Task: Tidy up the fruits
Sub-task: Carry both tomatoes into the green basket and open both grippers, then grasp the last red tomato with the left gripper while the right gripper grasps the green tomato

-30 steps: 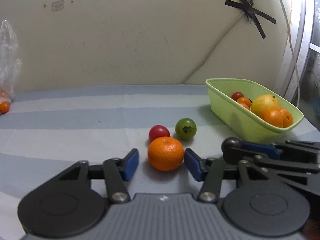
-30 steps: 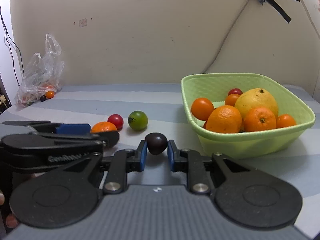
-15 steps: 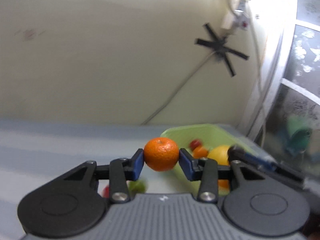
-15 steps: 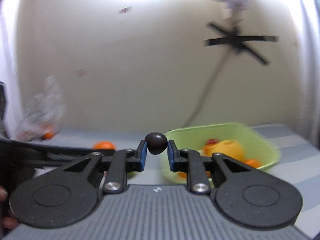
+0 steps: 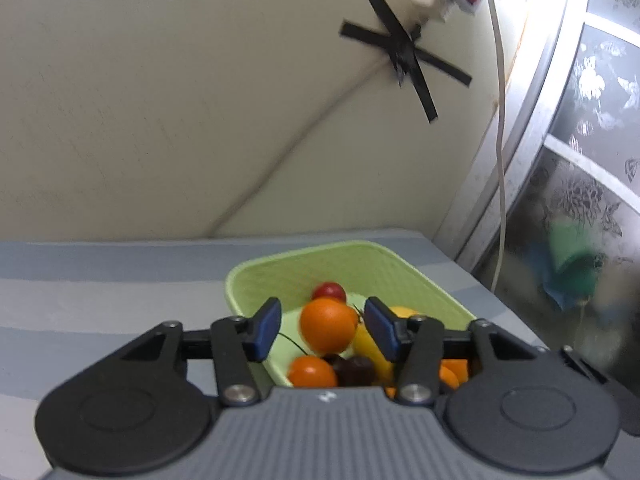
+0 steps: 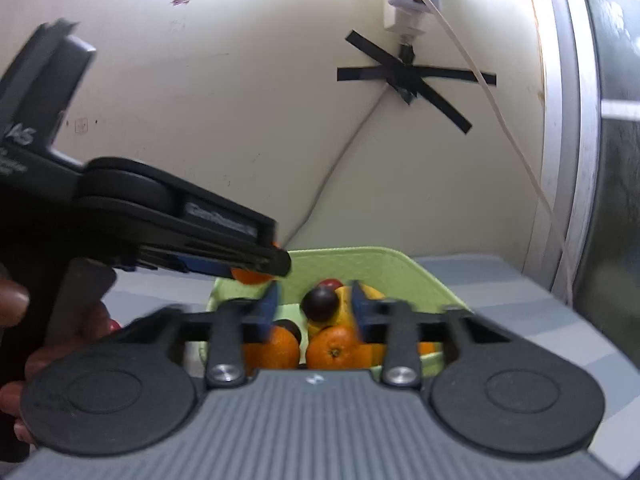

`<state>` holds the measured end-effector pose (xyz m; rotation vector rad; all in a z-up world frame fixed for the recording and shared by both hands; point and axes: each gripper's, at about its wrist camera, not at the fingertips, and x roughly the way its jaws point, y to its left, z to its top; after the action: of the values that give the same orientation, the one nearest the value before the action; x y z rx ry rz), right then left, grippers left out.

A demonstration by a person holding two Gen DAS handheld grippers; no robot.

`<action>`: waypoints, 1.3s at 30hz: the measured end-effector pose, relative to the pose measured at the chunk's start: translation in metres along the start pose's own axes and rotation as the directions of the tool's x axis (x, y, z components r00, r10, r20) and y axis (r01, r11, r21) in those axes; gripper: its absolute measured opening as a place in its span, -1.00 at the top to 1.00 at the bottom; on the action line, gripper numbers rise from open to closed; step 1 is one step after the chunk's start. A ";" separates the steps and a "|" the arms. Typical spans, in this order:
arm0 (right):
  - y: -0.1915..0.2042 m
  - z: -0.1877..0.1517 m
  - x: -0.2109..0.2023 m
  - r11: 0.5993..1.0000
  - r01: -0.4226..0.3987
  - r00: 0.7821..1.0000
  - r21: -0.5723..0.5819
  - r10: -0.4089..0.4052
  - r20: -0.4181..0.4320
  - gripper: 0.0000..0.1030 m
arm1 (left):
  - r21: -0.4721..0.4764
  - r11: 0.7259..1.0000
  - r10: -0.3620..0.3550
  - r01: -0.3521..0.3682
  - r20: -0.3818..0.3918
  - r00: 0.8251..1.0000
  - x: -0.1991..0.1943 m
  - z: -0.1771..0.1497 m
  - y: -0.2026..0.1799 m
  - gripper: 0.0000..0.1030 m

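My left gripper (image 5: 322,328) is open above the green basket (image 5: 276,272). The orange mandarin (image 5: 329,329) sits between its blue pads with gaps on both sides, blurred. My right gripper (image 6: 316,306) is open over the same basket (image 6: 396,270). The dark plum (image 6: 319,303) is between its pads, apart from both. The basket holds several oranges (image 6: 338,350), a yellow fruit (image 5: 370,350), a red fruit (image 5: 329,291) and dark fruits (image 5: 354,369). The left gripper (image 6: 256,264) shows in the right wrist view, just left of my right fingers.
The basket stands on a grey striped cloth (image 5: 100,288) near the wall corner. Black tape (image 5: 404,52) and a white cable (image 5: 500,120) are on the wall. A patterned glass panel (image 5: 592,160) is at the right. A red fruit (image 6: 114,325) peeks beside the hand.
Both grippers moved over the basket and opened. The mandarin and the plum, held half a second ago, are loose between the pads.
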<state>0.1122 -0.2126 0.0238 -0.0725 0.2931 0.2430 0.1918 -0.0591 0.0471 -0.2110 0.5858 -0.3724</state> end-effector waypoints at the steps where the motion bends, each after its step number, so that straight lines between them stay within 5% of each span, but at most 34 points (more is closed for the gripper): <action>1: 0.000 0.000 -0.003 1.000 0.004 1.000 -0.008 -0.004 0.016 -0.16 | -0.008 1.000 0.001 -0.001 0.008 1.000 -0.006 0.003 0.004 0.07; 5: -0.002 0.004 -0.017 1.000 -0.027 0.995 0.014 0.025 0.097 -0.12 | -0.060 0.998 0.034 -0.030 0.081 0.996 -0.047 0.011 0.035 0.07; 9: 0.001 0.007 -0.032 0.991 -0.133 0.979 0.025 0.128 0.157 -0.02 | -0.079 0.986 0.152 -0.145 0.095 0.984 -0.083 -0.006 0.069 0.07; 14: 0.028 0.007 -0.023 0.945 -0.326 0.945 0.025 0.325 0.034 0.40 | -0.155 0.972 0.178 -0.177 -0.008 0.984 -0.086 -0.041 0.102 0.07; 20: 0.079 0.000 0.021 0.942 -0.319 0.934 -0.104 0.294 -0.203 0.50 | -0.340 0.934 0.114 -0.111 -0.012 0.993 -0.084 -0.059 0.130 0.07; 28: 0.105 0.002 0.058 0.937 -0.294 0.933 -0.188 0.238 -0.272 0.37 | -0.374 0.925 0.083 -0.072 0.015 0.996 -0.090 -0.067 0.142 0.07; 32: 0.100 -0.001 0.062 0.933 -0.340 0.897 -0.120 0.283 -0.339 0.48 | -0.352 0.932 0.093 -0.085 0.006 0.996 -0.090 -0.067 0.138 0.07; 39: 0.067 -0.009 0.002 0.947 -0.316 0.920 -0.048 0.294 -0.258 0.50 | -0.159 0.972 0.172 -0.175 -0.031 0.985 -0.063 -0.060 0.094 0.07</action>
<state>0.0948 -0.1480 0.0118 -0.1461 0.5449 0.5610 0.1353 0.0466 0.0018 -0.3094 0.6471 -0.1574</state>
